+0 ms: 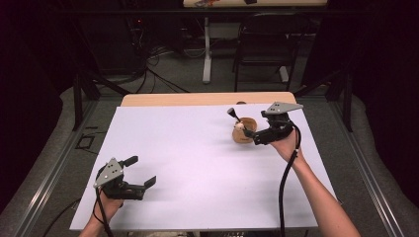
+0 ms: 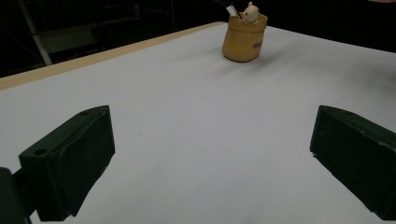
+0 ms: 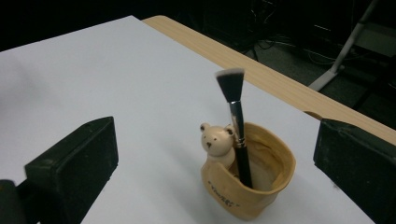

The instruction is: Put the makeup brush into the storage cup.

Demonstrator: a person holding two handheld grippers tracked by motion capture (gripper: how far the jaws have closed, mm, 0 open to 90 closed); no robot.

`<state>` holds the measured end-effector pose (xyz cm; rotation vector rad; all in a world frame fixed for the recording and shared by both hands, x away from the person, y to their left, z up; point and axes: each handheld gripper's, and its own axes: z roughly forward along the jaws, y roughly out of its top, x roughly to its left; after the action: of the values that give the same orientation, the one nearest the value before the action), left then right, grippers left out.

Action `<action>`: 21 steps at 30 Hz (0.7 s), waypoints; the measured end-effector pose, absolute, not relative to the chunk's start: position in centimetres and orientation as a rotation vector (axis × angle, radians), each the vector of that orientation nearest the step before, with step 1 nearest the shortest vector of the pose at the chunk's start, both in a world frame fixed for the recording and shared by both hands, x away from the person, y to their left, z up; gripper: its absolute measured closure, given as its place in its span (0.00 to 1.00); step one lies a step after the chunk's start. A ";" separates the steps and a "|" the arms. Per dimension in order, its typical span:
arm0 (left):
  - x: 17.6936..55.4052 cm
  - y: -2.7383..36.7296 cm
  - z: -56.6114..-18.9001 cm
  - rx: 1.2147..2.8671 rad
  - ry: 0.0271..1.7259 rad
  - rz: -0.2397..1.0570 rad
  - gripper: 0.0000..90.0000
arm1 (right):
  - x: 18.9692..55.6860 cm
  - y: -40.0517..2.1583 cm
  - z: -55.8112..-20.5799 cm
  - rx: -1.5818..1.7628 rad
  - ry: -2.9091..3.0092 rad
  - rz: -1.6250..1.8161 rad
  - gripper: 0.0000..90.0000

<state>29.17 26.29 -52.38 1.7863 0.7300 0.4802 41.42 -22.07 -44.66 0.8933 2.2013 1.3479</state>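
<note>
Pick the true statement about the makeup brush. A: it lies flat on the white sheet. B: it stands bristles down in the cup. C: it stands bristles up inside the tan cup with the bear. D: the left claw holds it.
C: the brush stands handle down in the tan cup, bristles on top, beside the little bear.

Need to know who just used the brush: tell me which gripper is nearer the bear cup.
Right. The right gripper sits right beside the bear cup, jaws open toward it. The left gripper rests open far across the white sheet, near the person's edge.
</note>
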 end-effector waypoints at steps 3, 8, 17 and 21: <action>29.1 26.3 -52.4 1.788 0.732 0.480 0.00 | 40.5 -22.1 -44.8 0.871 2.202 1.362 0.00; 29.0 26.3 -52.3 1.781 0.728 0.485 0.00 | 38.7 -22.0 -44.7 0.835 2.187 1.413 0.00; 29.0 26.2 -52.3 1.783 0.727 0.482 0.00 | 35.7 -22.0 -44.7 0.770 2.190 1.456 0.00; 29.0 26.2 -52.3 1.784 0.726 0.482 0.00 | 34.6 -22.0 -45.1 0.751 2.194 1.479 0.00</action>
<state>29.01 26.24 -52.33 1.7843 0.7257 0.4821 34.61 -22.00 -45.14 0.7513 2.1937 1.4785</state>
